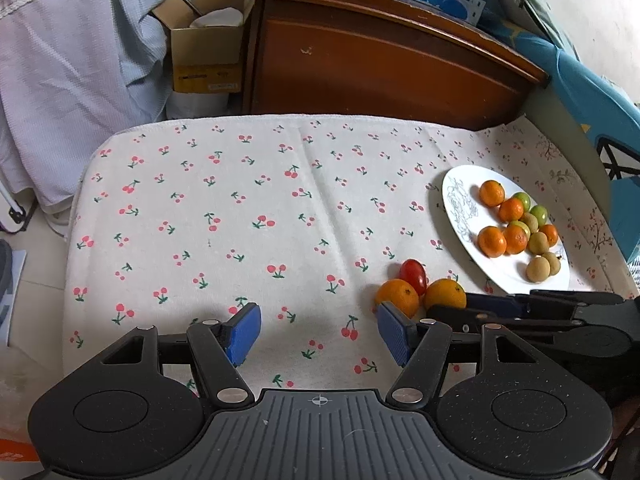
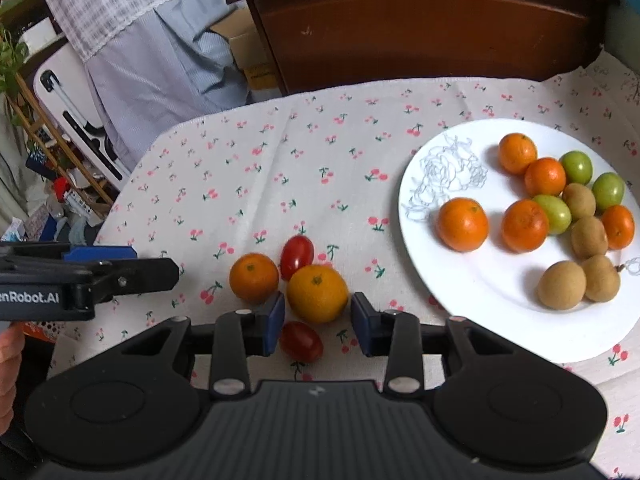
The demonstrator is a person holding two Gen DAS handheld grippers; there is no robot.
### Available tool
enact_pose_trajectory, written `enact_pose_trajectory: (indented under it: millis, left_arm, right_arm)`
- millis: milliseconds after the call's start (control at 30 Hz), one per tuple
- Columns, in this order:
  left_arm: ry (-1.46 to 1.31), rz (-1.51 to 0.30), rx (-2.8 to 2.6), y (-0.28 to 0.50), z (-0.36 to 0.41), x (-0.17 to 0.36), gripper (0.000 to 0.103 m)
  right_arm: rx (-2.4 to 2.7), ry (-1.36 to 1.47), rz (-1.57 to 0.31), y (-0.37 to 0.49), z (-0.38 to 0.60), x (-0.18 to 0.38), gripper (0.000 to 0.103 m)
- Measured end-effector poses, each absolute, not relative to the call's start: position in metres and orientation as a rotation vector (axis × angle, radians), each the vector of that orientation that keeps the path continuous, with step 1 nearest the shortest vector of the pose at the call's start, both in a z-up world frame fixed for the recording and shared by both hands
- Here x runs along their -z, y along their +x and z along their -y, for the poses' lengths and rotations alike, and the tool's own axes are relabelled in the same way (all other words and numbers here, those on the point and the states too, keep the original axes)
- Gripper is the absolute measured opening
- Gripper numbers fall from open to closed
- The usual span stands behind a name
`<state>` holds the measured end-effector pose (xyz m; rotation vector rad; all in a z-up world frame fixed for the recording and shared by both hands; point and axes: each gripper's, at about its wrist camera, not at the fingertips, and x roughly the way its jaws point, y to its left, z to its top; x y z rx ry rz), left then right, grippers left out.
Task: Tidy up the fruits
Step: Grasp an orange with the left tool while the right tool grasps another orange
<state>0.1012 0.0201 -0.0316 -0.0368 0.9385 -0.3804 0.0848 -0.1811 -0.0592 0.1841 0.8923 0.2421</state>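
Observation:
A white plate on the cherry-print cloth holds several oranges, green fruits and brown fruits; it also shows in the left wrist view. Loose on the cloth lie two oranges and two red tomatoes. My right gripper is open, its blue pads on either side of the nearer orange, not touching it. My left gripper is open and empty over bare cloth, left of the loose fruit.
A brown wooden cabinet stands behind the table. A cardboard box and hanging cloth are at the back left. The left gripper's body sits left of the loose fruit in the right wrist view.

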Motion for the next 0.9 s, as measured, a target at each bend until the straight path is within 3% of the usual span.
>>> enact_pose_trajectory:
  millis: [600, 767, 900]
  left_arm:
    - [0.038, -0.896, 0.474, 0.098, 0.029, 0.049, 0.061]
    - [0.049, -0.894, 0.493, 0.098, 0.038, 0.054, 0.04]
    - [0.062, -0.899, 0.495, 0.099, 0.041, 0.059, 0.033]
  right_arm:
    - [-0.193, 0.278, -0.771, 0.076, 0.218, 0.013, 0.032]
    - [-0.184, 0.293, -0.753, 0.074, 0.225, 0.004, 0.032]
    - [-0.172, 0.289, -0.753, 0.073, 0.227, 0.003, 0.032]
